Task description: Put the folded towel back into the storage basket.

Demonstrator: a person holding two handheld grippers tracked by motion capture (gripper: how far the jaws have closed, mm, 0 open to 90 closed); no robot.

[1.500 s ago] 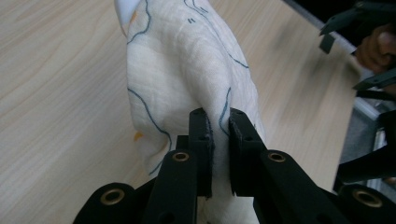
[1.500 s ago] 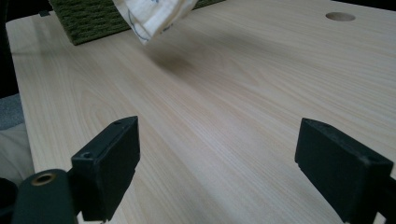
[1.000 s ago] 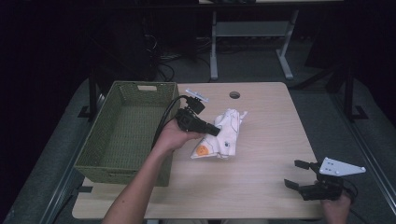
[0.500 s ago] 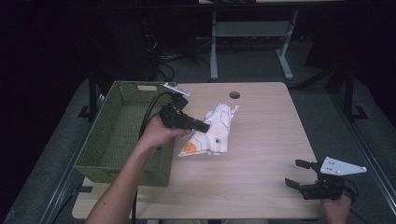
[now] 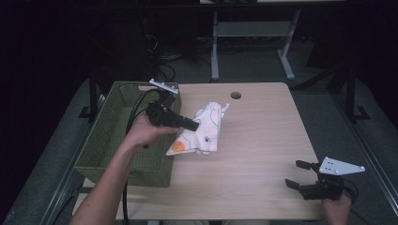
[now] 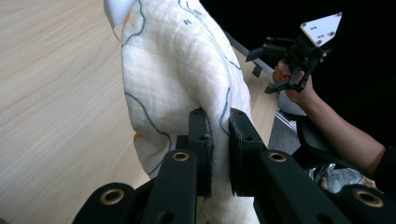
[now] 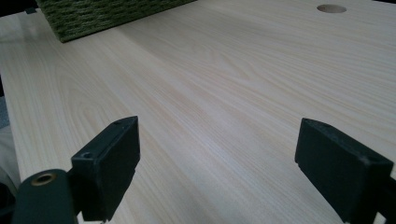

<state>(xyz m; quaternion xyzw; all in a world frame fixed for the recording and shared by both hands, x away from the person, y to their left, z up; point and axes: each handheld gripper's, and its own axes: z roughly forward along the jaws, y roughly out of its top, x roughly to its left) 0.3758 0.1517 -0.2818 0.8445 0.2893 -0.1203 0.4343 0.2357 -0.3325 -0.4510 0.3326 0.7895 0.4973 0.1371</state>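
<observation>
White cloth is clamped by left gripper, jaws closed on a fold; cloth is held just right of green basket, lower edge near bench surface. Right gripper is seen well apart from basket at bench's near-right corner, jaws wide apart, nothing betw. them.

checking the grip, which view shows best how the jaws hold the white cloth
The left gripper view: its jaws pinch a fold of the white cloth up close. The high view shows the cloth small, against the left gripper.
</observation>
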